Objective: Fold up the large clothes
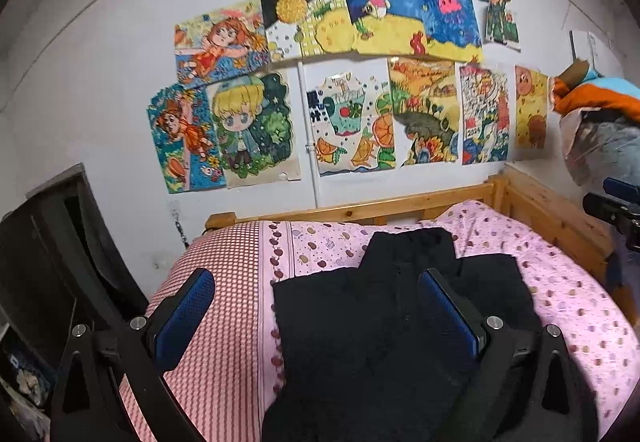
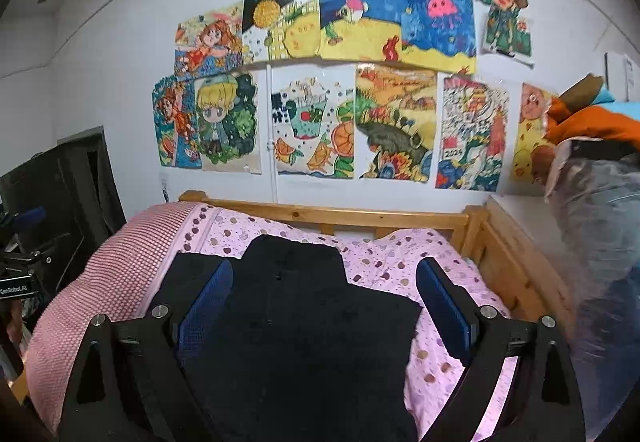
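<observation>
A large black garment (image 1: 384, 326) lies spread flat on the pink bed, its hood end toward the wall; in the right wrist view the same black garment (image 2: 304, 322) fills the middle. My left gripper (image 1: 316, 282) hovers above the garment's left edge, open, nothing between its blue pads. My right gripper (image 2: 324, 274) hangs over the garment's upper part, jaws wide open and empty. Part of the right gripper (image 1: 616, 210) shows at the right edge of the left wrist view. The garment's near end is hidden under the gripper frames.
The bed's wooden frame (image 1: 400, 204) runs along the wall and right side. A pink checked cover (image 1: 228, 302) lies at the bed's left. A dark cabinet (image 1: 60, 262) stands left. Bagged clothes (image 2: 600, 210) pile at the right. Drawings (image 2: 360, 82) cover the wall.
</observation>
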Motion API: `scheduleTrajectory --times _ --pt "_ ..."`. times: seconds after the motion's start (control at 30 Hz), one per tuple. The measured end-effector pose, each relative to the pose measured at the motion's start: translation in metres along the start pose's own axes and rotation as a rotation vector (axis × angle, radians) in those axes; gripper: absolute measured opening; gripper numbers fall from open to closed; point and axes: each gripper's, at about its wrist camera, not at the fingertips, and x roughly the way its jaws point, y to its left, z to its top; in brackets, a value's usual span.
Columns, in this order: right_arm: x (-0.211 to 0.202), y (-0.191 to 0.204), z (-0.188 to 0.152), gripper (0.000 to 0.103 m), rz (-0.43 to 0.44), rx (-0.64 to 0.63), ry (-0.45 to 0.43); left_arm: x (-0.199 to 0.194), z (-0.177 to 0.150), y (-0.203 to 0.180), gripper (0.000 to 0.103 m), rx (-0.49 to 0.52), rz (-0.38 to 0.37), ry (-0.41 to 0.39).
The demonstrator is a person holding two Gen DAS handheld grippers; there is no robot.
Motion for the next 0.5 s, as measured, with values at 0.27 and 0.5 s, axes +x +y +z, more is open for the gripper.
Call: scheduleTrajectory --times 0.27,0.5 --pt "0.121 0.003 -0.031 0.090 0.012 -0.017 0.102 0.128 -0.023 -0.006 0.102 0.016 -0.058 0.045" --pt "0.240 -0.005 -0.050 0.090 0.066 0.066 0.213 0.239 -0.031 -0.028 0.102 0.027 -0.168 0.137"
